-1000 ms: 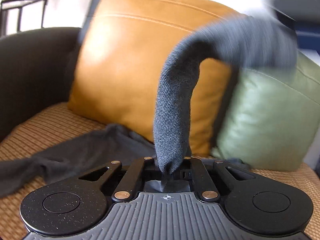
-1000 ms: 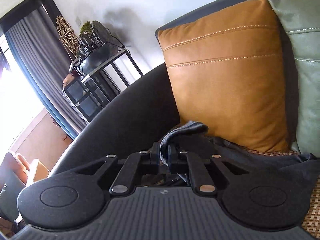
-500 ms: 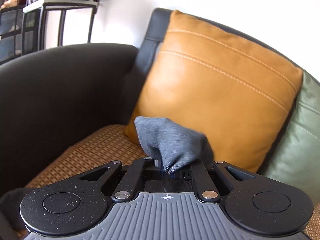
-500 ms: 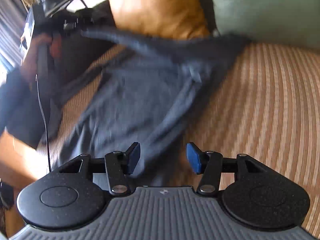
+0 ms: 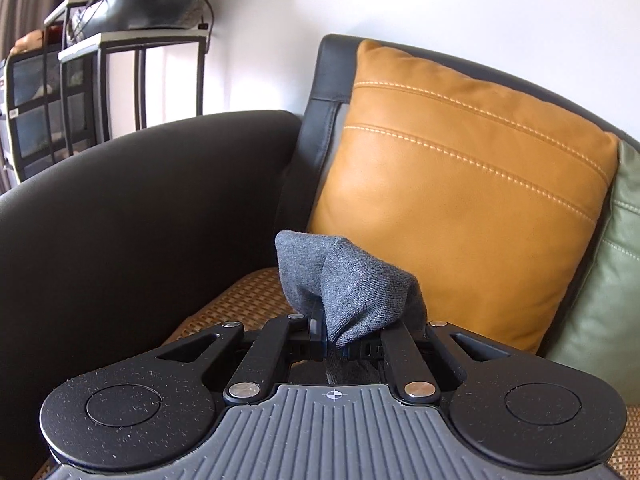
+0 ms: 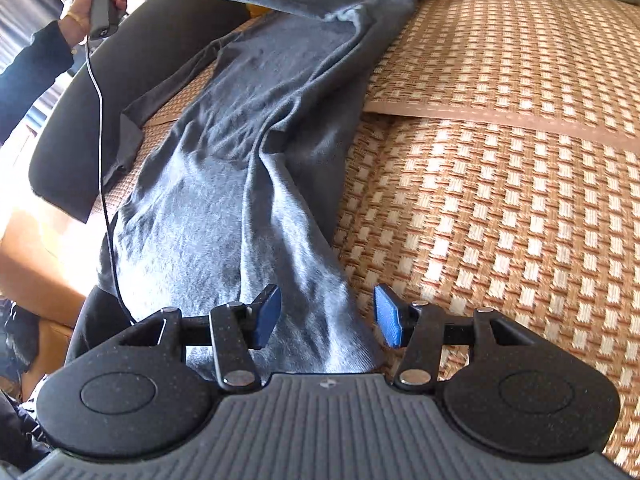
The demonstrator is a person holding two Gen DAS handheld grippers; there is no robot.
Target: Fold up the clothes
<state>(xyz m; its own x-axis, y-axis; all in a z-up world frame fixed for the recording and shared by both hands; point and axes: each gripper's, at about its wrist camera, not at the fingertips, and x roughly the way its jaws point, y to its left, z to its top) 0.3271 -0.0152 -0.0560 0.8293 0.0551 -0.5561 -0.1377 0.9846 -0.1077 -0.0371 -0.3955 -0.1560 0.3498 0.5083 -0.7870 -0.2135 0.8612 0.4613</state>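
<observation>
The long dark grey knit garment point(image 6: 240, 168) lies stretched along the woven tan seat mat point(image 6: 500, 200) of the black leather sofa point(image 5: 140, 220), held taut for folding; the left gripper point(image 5: 340, 340), raised near the ochre leather cushion point(image 5: 460, 200), clamps one end; the right gripper point(image 6: 326, 316), angled downward, is closing, cloth between its jaws, unpinched.
</observation>
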